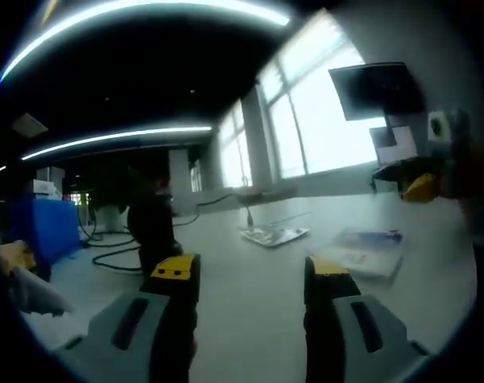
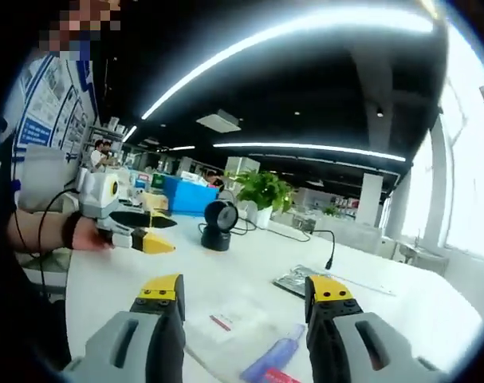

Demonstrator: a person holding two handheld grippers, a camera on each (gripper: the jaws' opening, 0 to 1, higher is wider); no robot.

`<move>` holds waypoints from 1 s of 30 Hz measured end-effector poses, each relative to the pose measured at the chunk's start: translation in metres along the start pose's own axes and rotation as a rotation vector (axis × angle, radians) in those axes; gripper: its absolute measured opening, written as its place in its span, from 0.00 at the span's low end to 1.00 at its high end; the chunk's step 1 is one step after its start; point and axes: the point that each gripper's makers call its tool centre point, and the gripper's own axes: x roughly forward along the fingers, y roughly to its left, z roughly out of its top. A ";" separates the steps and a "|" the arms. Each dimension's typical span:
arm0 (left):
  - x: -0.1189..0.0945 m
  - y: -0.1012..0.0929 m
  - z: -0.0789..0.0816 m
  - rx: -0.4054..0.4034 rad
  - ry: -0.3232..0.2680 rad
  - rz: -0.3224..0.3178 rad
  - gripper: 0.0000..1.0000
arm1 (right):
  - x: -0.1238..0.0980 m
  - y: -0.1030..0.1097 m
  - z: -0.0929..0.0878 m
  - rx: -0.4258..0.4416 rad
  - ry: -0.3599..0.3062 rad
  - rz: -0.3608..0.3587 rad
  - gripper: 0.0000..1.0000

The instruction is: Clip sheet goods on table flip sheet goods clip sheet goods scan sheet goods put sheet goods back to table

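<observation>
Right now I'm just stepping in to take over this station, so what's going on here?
A person holds a gripper in each hand above a white table. Both are open and hold nothing: the left gripper and the right gripper. Flat packaged sheet goods lie on the table: a clear packet with a blue item just ahead of the right gripper, and a silvery packet farther out. A black scanner stands beyond them. Nothing is clipped yet.

White table (image 2: 249, 271) with sheet goods (image 2: 301, 281)
</observation>
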 end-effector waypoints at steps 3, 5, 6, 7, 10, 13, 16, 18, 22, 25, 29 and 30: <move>0.000 -0.001 0.000 0.004 0.002 -0.003 0.45 | 0.005 0.009 -0.006 -0.067 0.022 0.019 0.56; 0.000 -0.002 0.000 0.009 0.002 -0.004 0.45 | 0.007 0.015 -0.008 -0.090 0.028 0.029 0.56; -0.001 -0.003 0.000 0.009 0.002 -0.005 0.45 | 0.008 0.017 -0.010 -0.103 0.037 0.037 0.56; 0.000 -0.003 0.000 0.008 0.002 -0.005 0.45 | 0.008 0.020 -0.012 -0.120 0.042 0.045 0.56; 0.000 -0.002 0.000 0.008 0.002 -0.004 0.45 | 0.008 0.029 -0.014 -0.121 0.055 0.088 0.55; 0.000 -0.002 -0.001 0.011 0.004 -0.005 0.45 | 0.008 0.036 -0.017 -0.186 0.071 0.101 0.54; 0.000 -0.002 -0.001 0.013 0.005 -0.006 0.45 | 0.011 0.040 -0.027 -0.303 0.114 0.104 0.54; 0.000 -0.003 -0.001 0.015 0.005 -0.006 0.45 | 0.013 0.046 -0.026 -0.201 0.101 0.118 0.53; 0.001 -0.002 -0.001 0.019 0.006 -0.005 0.45 | 0.014 0.048 -0.025 -0.207 0.103 0.119 0.53; 0.001 -0.002 -0.002 0.019 0.007 -0.005 0.45 | 0.015 0.050 -0.028 -0.257 0.121 0.120 0.52; 0.001 -0.002 -0.002 0.018 0.006 -0.007 0.45 | 0.017 0.055 -0.033 -0.337 0.143 0.115 0.49; 0.001 -0.002 -0.002 0.018 0.007 -0.007 0.45 | 0.018 0.056 -0.033 -0.345 0.144 0.116 0.49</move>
